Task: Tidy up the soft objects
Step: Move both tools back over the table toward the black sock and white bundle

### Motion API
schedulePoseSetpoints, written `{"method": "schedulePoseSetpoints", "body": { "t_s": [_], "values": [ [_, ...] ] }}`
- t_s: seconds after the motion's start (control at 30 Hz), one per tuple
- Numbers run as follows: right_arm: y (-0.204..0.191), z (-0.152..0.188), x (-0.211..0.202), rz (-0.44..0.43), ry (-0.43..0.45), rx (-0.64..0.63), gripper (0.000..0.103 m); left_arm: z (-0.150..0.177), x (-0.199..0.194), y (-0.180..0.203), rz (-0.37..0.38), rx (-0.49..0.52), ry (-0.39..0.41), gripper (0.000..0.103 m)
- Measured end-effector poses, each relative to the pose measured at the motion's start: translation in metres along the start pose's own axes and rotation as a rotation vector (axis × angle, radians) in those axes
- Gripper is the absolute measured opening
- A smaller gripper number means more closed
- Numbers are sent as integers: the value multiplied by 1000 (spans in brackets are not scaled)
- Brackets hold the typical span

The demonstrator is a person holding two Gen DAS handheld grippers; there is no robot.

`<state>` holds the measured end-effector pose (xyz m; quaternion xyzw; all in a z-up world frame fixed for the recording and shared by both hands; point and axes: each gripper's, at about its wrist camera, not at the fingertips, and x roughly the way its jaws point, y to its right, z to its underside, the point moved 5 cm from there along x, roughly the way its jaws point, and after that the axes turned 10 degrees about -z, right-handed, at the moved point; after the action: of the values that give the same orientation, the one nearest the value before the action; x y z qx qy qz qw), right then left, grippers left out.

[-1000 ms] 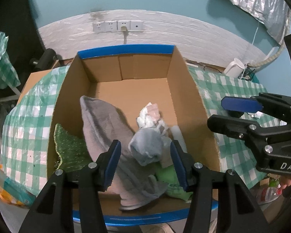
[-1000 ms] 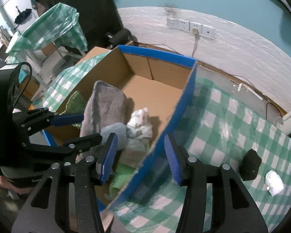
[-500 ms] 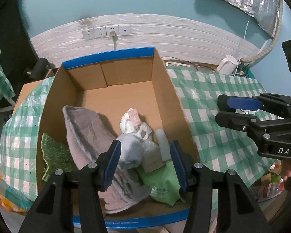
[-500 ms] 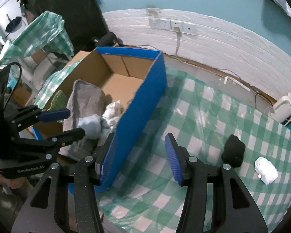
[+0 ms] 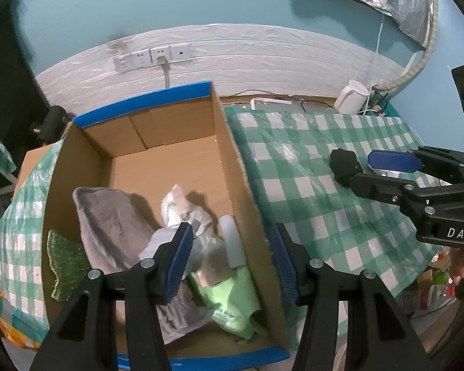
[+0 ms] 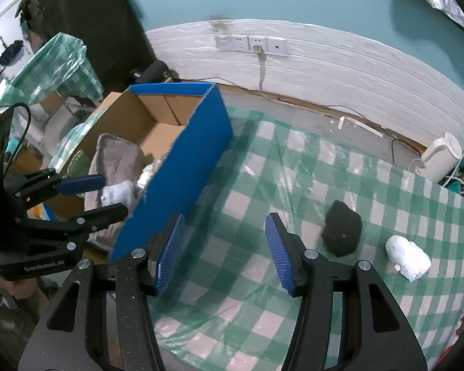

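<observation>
Left wrist — corrugated cardboard box (image 5: 241,185), crumpled grey towel (image 5: 114,216).

The box (image 6: 182,154) was blue outside, with plain brown card inside. In it lay a grey towel (image 5: 114,225), a dark green scrubber (image 5: 66,266), a light green cloth (image 5: 229,300), a pale grey sock (image 5: 161,241) and a crumpled white wrapper (image 5: 182,207). The cloth over the table (image 6: 294,185) was checked green and white. On it sat a black bundle (image 6: 341,228) and a white roll (image 6: 408,256). Both grippers, left (image 5: 230,262) and right (image 6: 222,253), were black with blue pads. The wall (image 5: 170,6) was teal above a white band.
</observation>
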<state>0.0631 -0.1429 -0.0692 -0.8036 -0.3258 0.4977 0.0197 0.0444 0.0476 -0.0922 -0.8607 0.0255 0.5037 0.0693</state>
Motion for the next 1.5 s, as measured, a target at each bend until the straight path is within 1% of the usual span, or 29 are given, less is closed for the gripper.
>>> {"method": "schedulePoseSetpoints", "body": {
  "t_s": [0.37,0.77,0.97,1.13,1.5],
  "values": [
    [34,15,-22,33,29,50,56,-10,0,35,6,60,11,54],
    [68,33,-49,65,61,88,57,-16,5,71,-3,119,4,54],
    [92,43,-60,94,69,121,60,-22,8,93,-6,154,9,54],
    [112,50,-67,129,68,139,60,-25,14,111,-3,178,-7,54],
    [149,62,-80,155,74,202,60,-32,28,142,13,223,-26,54]
  ]
}}
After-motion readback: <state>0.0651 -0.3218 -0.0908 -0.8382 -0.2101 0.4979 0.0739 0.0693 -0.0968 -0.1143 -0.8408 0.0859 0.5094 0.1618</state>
